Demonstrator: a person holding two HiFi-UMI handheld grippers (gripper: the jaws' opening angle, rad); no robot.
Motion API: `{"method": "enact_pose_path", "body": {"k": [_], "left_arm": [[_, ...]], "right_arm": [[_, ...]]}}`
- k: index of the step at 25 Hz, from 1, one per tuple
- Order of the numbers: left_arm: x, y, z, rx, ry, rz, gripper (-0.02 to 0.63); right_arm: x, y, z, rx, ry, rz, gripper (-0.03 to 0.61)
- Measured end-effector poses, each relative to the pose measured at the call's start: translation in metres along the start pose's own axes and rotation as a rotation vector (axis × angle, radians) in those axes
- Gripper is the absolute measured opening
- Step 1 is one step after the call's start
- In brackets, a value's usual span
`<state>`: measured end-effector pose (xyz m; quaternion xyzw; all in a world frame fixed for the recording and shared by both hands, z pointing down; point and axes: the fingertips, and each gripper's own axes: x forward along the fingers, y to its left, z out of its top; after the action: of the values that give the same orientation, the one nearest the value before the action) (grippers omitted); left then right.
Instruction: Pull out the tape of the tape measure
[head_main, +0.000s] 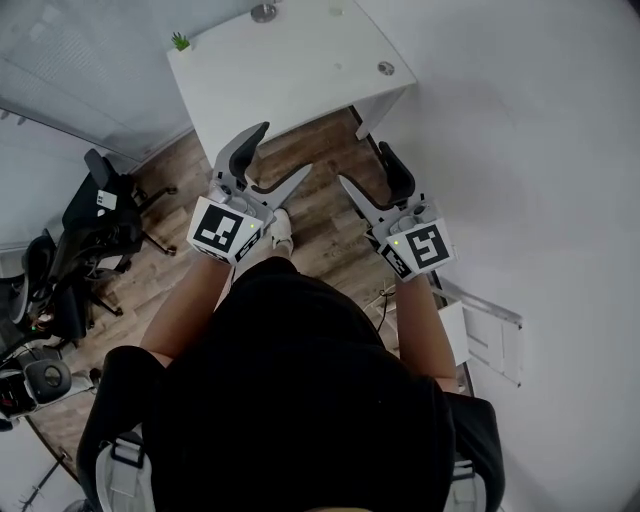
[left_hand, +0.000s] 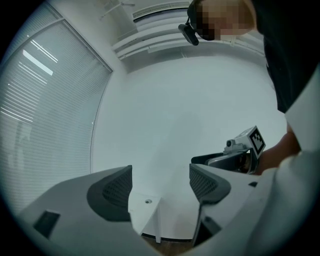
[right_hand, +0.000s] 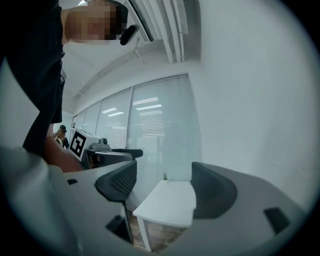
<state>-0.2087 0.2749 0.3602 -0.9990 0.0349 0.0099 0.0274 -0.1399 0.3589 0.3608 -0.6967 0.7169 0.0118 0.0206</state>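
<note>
head view looks down; all share table (head_main: 290, 80).

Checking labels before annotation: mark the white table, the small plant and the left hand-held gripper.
white table (head_main: 290, 80), head view, bare middle of the top.
small plant (head_main: 180, 41), head view, green leaves at a corner of the table.
left hand-held gripper (left_hand: 160, 184), left gripper view, midway between its open jaws.

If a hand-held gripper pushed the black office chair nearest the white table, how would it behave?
The black office chair would probably roll rather than tip: its star base spreads wide on the smooth wood floor. Pushed off-centre, it might also swivel, since the seat appears to sit on one central column.
</note>
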Motion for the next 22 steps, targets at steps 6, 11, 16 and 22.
{"method": "enact_pose_path", "body": {"k": [6, 11, 16, 22], "left_arm": [[0.042, 0.057, 0.009, 0.026, -0.010, -0.024, 0.363], [0.066, 0.106, 0.004, 0.004, -0.018, -0.041, 0.354], [0.086, 0.144, 0.003, 0.001, -0.034, -0.053, 0.341], [0.116, 0.175, 0.000, 0.013, -0.031, -0.054, 0.336]], "right_arm": [[0.064, -0.036, 0.004, -0.005, 0.022, -0.001, 0.330], [0.112, -0.061, 0.003, -0.011, 0.036, -0.026, 0.328], [0.147, -0.076, -0.001, -0.032, 0.066, -0.034, 0.328], [0.182, -0.108, -0.007, -0.049, 0.102, -0.021, 0.328]]}}
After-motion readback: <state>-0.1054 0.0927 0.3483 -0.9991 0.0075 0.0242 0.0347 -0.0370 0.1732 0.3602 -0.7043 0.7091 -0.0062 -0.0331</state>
